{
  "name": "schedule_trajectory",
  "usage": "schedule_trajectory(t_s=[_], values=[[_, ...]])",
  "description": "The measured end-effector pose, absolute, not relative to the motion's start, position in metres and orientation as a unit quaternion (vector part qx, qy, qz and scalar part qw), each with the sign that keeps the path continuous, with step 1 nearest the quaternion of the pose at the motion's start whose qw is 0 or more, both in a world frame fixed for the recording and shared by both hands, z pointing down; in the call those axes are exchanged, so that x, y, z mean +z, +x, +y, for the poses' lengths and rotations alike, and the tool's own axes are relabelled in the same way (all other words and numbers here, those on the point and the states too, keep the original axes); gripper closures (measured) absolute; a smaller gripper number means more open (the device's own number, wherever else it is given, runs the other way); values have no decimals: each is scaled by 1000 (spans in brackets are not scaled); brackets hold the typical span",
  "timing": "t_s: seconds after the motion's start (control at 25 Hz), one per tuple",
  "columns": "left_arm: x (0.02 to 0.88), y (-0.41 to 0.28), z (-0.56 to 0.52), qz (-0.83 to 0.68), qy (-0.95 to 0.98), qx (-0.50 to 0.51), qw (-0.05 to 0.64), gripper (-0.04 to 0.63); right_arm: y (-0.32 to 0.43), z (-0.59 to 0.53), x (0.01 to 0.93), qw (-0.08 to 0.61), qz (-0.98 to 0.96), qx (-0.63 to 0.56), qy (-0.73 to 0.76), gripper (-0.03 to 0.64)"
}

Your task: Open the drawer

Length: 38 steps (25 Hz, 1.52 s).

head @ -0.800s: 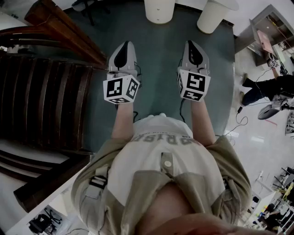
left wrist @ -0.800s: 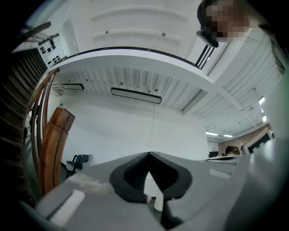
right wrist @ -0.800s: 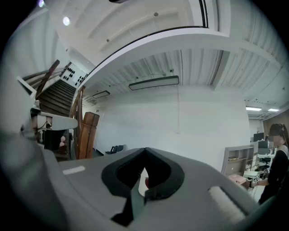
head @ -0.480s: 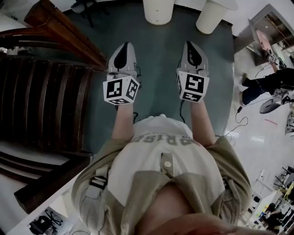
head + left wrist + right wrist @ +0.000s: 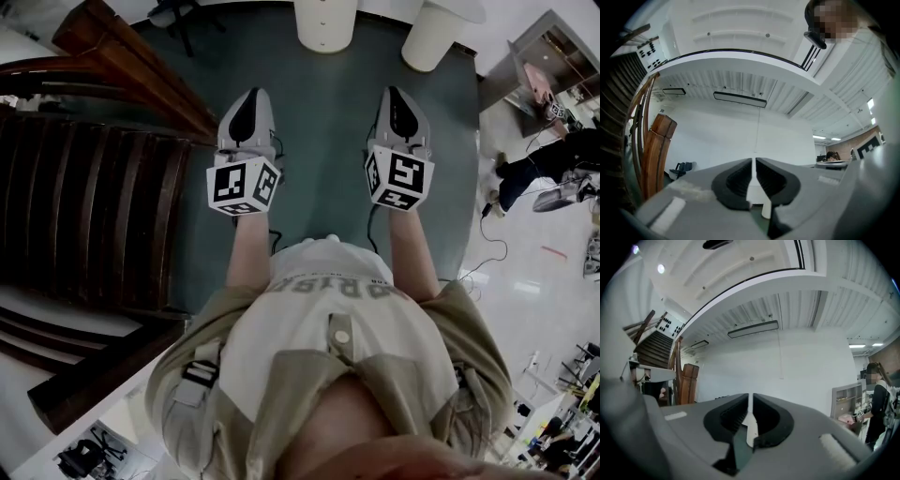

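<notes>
Drawer not distinguishable in any view; both grippers shut and empty.
Head view: the left gripper (image 5: 251, 94) and right gripper (image 5: 395, 92) are held side by side, apart, over the green floor (image 5: 323, 141) at frame centre. Each has its jaws pressed together with nothing between them. A dark wooden staircase (image 5: 84, 216) fills the left of the frame. 2 white cylinders (image 5: 324, 21) (image 5: 434, 30) stand at the top edge. A grey shelf unit (image 5: 548, 56) sits at the upper right, with a person (image 5: 539, 173) just below it in the frame.
</notes>
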State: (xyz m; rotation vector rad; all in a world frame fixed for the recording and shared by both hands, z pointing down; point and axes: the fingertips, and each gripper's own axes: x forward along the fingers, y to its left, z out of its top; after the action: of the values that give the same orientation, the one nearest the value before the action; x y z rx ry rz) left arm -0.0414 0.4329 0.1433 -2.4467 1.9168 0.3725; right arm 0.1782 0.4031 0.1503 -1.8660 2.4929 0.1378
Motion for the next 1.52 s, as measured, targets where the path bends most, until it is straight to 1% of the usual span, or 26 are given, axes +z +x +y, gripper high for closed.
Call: schedule_trajectory(t_s=[0.04, 0.08, 0.12, 0.16, 0.2, 0.24, 0.32, 0.6, 0.92, 1.28, 1.52], values=[[142, -42, 433, 610, -784, 116, 8, 537, 179, 403, 150, 14, 803, 44, -594, 526], [141, -44, 433, 607, -786, 115, 8, 456, 178, 404, 150, 15, 809, 44, -586, 403], [139, -45, 434, 604, -788, 116, 8, 384, 178, 404, 150, 16, 815, 43, -578, 316], [137, -47, 434, 603, -789, 117, 8, 330, 180, 404, 149, 17, 818, 44, -574, 282], [136, -50, 434, 603, -789, 118, 9, 302, 184, 404, 149, 18, 817, 45, -575, 261], [135, -52, 434, 604, -788, 119, 9, 284, 189, 404, 150, 17, 814, 47, -579, 255], [134, -57, 434, 608, -785, 119, 8, 276, 199, 404, 153, 15, 808, 44, -588, 255], [144, -47, 430, 615, -782, 101, -5, 276, 220, 399, 158, 7, 805, 34, -592, 255], [160, -29, 420, 623, -778, 82, -17, 276, 234, 388, 173, -19, 812, 32, -582, 256], [170, -47, 376, 621, -779, 84, -28, 276, 216, 350, 184, -25, 812, 30, -582, 255], [165, -76, 328, 612, -786, 87, -27, 276, 186, 309, 187, -27, 810, 26, -585, 256]])
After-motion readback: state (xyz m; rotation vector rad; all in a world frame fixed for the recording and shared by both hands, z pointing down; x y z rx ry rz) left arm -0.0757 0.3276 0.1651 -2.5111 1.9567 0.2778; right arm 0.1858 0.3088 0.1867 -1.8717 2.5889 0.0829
